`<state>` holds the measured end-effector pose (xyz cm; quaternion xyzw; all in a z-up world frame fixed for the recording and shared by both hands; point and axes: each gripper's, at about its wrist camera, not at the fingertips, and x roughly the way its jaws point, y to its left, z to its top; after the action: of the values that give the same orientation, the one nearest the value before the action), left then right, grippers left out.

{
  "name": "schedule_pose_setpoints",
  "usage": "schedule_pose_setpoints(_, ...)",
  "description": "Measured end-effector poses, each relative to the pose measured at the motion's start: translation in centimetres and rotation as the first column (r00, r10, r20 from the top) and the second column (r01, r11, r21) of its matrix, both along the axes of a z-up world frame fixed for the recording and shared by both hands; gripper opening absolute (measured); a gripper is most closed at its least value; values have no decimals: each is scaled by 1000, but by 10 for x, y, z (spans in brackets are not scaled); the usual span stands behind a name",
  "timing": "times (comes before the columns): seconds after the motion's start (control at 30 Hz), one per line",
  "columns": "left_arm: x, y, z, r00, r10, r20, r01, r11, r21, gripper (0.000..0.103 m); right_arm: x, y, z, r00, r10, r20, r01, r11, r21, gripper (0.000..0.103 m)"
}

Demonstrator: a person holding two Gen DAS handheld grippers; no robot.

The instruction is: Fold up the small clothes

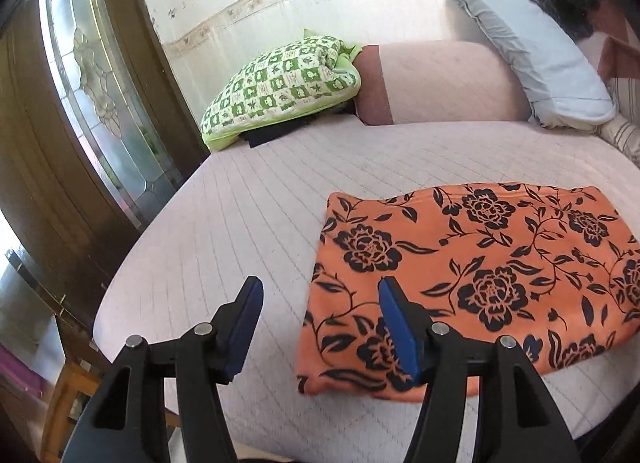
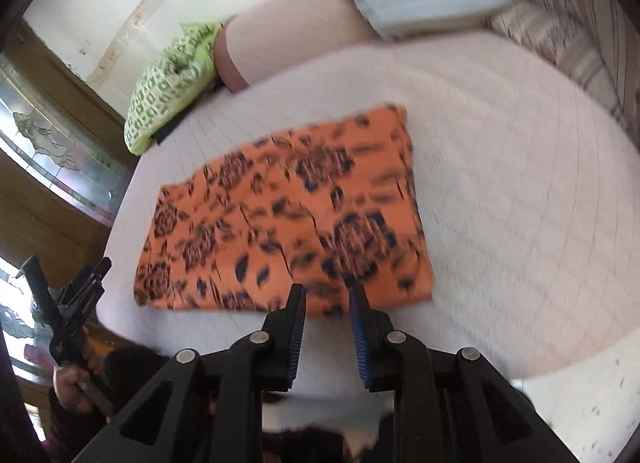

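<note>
An orange garment with a black flower print lies folded in a flat rectangle on the pale pink bed. My left gripper is open and empty, above the garment's left near corner. In the right wrist view the garment is blurred. My right gripper is open and empty, just over the garment's near edge. The left gripper also shows there, held in a hand off the bed's left edge.
A green checked pillow and a pale blue pillow lie at the head of the bed. A striped cloth lies at the far right. A wooden door with a glass panel stands to the left.
</note>
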<state>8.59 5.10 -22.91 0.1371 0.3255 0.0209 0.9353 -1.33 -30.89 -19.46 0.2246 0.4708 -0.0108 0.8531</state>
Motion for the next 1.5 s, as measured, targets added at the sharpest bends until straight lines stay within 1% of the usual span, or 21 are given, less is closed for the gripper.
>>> schedule_pose_setpoints(0.13, 0, -5, -4, 1000, 17, 0, -17, 1000, 10, 61, 26, 19, -9, 1000, 18, 5, -18, 1000, -5, 24)
schedule_pose_setpoints(0.33, 1, 1, -16, 998, 49, -26, -50, 999, -12, 61, 55, 56, -35, 998, 65, -22, -66, 997, -39, 24)
schedule_pose_setpoints(0.53, 10, 11, -33, 996, 73, -58, -74, 997, -30, 61, 69, 77, -54, 996, 74, -48, -77, 994, -79, 24)
schedule_pose_setpoints(0.63, 15, 17, -40, 993, 86, -76, -89, 995, -44, 61, 73, 85, -67, 994, 79, -70, -85, 993, -83, 24)
schedule_pose_setpoints(0.83, 25, 24, -49, 990, 100, -96, -106, 992, -64, 61, 77, 85, -83, 993, 68, -97, -76, 994, -80, 25)
schedule_pose_setpoints(0.97, 31, 25, -57, 987, 100, -126, -110, 991, -78, 61, 79, 87, -86, 992, 78, -94, -87, 992, -91, 25)
schedule_pose_setpoints(1.1, 36, 25, -65, 983, 97, -155, -109, 991, -75, 61, 76, 90, -88, 993, 93, -74, -101, 988, -119, 26)
schedule_pose_setpoints(1.2, 44, 26, -82, 966, 102, -237, -119, 991, -57, 62, 74, 91, -90, 993, 101, -57, -108, 986, -129, 26)
schedule_pose_setpoints(1.23, 46, 27, -85, 962, 102, -253, -120, 991, -59, 62, 74, 91, -89, 993, 108, -55, -114, 985, -131, 26)
schedule_pose_setpoints(1.27, 46, 27, -84, 963, 100, -249, -120, 991, -65, 62, 75, 91, -89, 992, 115, -58, -122, 984, -131, 26)
schedule_pose_setpoints(1.3, 46, 26, -81, 965, 100, -243, -116, 992, -56, 62, 76, 90, -88, 990, 123, -64, -131, 983, -129, 26)
schedule_pose_setpoints(1.37, 46, 23, -74, 965, 97, -243, -112, 993, -47, 62, 79, 86, -84, 987, 139, -76, -146, 984, -103, 26)
schedule_pose_setpoints(1.4, 48, 23, -68, 965, 91, -245, -113, 991, -76, 62, 81, 82, -80, 987, 146, -70, -151, 985, -80, 26)
schedule_pose_setpoints(1.43, 50, 22, -62, 966, 82, -244, -111, 988, -107, 62, 83, 77, -73, 988, 147, -40, -149, 987, -63, 26)
schedule_pose_setpoints(1.47, 54, 19, -54, 969, 70, -238, -105, 985, -138, 62, 86, 74, -67, 989, 145, -14, -146, 987, -61, 26)
schedule_pose_setpoints(1.5, 62, 13, -47, 971, 59, -230, -96, 984, -150, 62, 90, 70, -61, 989, 144, 8, -144, 987, -67, 26)
